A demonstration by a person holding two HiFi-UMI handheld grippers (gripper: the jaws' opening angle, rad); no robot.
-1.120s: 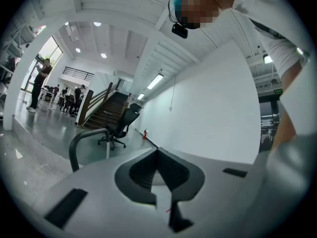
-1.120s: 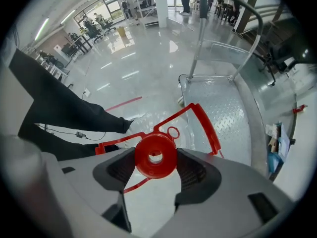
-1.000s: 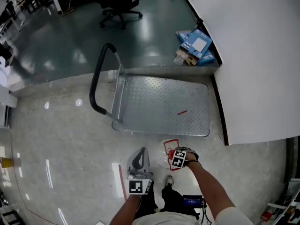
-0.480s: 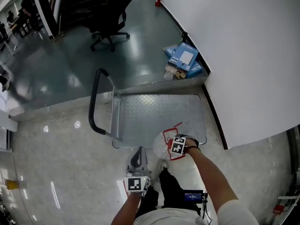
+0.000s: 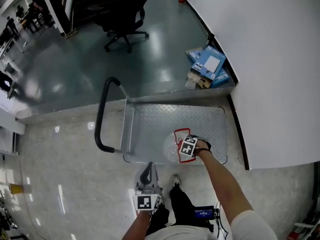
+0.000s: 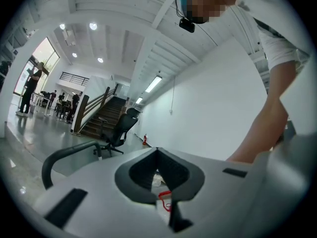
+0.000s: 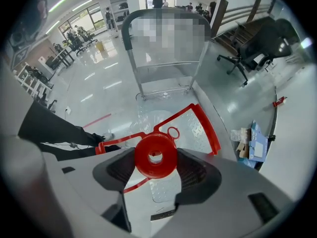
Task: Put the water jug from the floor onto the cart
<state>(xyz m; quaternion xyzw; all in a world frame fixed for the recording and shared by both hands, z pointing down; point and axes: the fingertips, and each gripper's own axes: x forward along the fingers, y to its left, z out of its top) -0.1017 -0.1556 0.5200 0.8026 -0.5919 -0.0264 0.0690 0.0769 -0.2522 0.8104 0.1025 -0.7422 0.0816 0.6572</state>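
The water jug (image 5: pixel 171 147) is clear with a red cap and a red handle (image 5: pixel 180 133). It is over the near right part of the cart's steel deck (image 5: pixel 160 119); I cannot tell whether it rests on it. My right gripper (image 5: pixel 183 145) is shut on the jug's red cap (image 7: pixel 155 155), and the clear body (image 7: pixel 159 123) hangs below the right gripper (image 7: pixel 155 166). My left gripper (image 5: pixel 146 174) is shut on nothing, short of the cart's near edge. From the left gripper (image 6: pixel 158 175) the cart's black handle (image 6: pixel 64 155) shows.
The cart's black push handle (image 5: pixel 102 115) rises at its left side. A white wall (image 5: pixel 270 59) runs along the right, with blue boxes (image 5: pixel 210 64) at its foot. An office chair (image 5: pixel 122 26) stands on the darker floor beyond. A person's shoe (image 5: pixel 175 181) is beside the cart's near edge.
My right gripper has carried the jug forward from the pale floor to over the cart's deck. The left gripper has stayed low, near the person's legs.
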